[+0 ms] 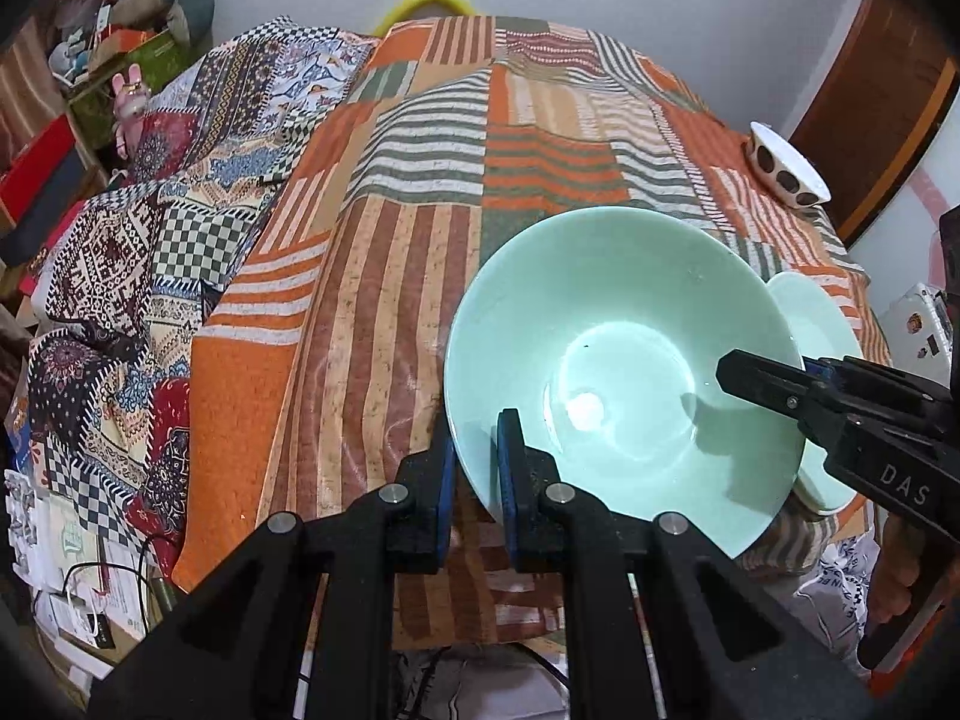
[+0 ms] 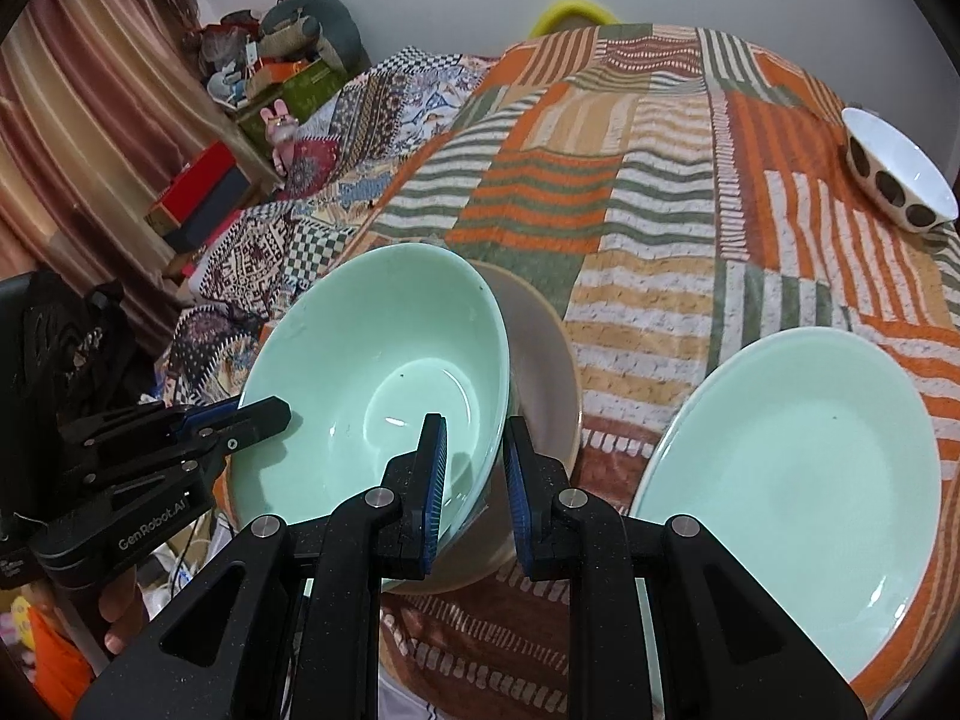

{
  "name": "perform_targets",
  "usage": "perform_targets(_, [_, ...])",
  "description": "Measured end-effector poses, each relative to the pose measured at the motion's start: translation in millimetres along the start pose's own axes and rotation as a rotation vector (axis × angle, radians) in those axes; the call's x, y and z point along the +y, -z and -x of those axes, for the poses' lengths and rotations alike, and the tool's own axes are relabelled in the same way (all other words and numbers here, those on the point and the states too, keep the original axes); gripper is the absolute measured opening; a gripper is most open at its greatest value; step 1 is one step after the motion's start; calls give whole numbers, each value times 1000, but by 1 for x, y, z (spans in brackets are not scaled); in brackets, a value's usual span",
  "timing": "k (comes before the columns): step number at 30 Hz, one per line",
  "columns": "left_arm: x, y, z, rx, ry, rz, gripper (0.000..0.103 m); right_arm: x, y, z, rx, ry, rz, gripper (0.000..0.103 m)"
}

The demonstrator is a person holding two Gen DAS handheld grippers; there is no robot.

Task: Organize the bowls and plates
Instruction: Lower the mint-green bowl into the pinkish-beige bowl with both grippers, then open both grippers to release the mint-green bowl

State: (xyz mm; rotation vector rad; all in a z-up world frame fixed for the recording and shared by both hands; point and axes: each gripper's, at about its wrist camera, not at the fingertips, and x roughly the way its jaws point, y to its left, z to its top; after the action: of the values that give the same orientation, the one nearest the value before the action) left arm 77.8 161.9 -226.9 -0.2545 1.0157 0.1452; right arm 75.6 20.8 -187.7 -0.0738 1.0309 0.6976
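A mint green bowl (image 1: 624, 360) (image 2: 372, 372) hangs tilted between both grippers. My left gripper (image 1: 478, 429) is shut on its near rim, one blue pad inside and one outside. My right gripper (image 2: 474, 423) is shut on the opposite rim; in the left wrist view the right gripper (image 1: 756, 384) reaches in from the right. The left gripper (image 2: 264, 414) shows at the bowl's left edge. A beige bowl (image 2: 540, 360) sits directly under the green one, and I cannot tell whether they touch. A mint green plate (image 2: 798, 468) (image 1: 822, 324) lies to the right.
An orange striped patchwork cloth (image 1: 420, 240) (image 2: 660, 210) covers the table. A white bowl with brown dots (image 1: 780, 171) (image 2: 900, 180) stands at the far right edge. A patterned blanket (image 1: 150, 270) and cluttered boxes (image 1: 36, 174) lie left. A hand (image 2: 120, 612) holds the left gripper.
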Motion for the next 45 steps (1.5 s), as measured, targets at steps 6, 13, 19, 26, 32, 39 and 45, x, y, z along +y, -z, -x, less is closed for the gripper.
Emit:
perform_targets(6, [3, 1, -9, 12, -4, 14, 12, 1, 3, -6, 16, 9, 6, 18])
perform_targets(13, [0, 0, -18, 11, -24, 3, 12, 2, 1, -10, 15, 36, 28, 18])
perform_targets(19, [-2, 0, -25, 22, -45, -7, 15, 7, 0, -11, 5, 73, 75, 18])
perform_targets(26, [1, -2, -28, 34, -24, 12, 17, 2, -3, -10, 23, 64, 97, 25])
perform_targets(32, [0, -2, -28, 42, -18, 13, 18, 2, -5, 0, -14, 68, 97, 27])
perform_targets(39, [-4, -8, -11, 1, -45, -2, 18, -2, -13, 26, -113, 92, 115, 48])
perform_targets(45, [-12, -24, 29, -89, -11, -2, 21, -28, -13, 46, -131, 111, 56, 48])
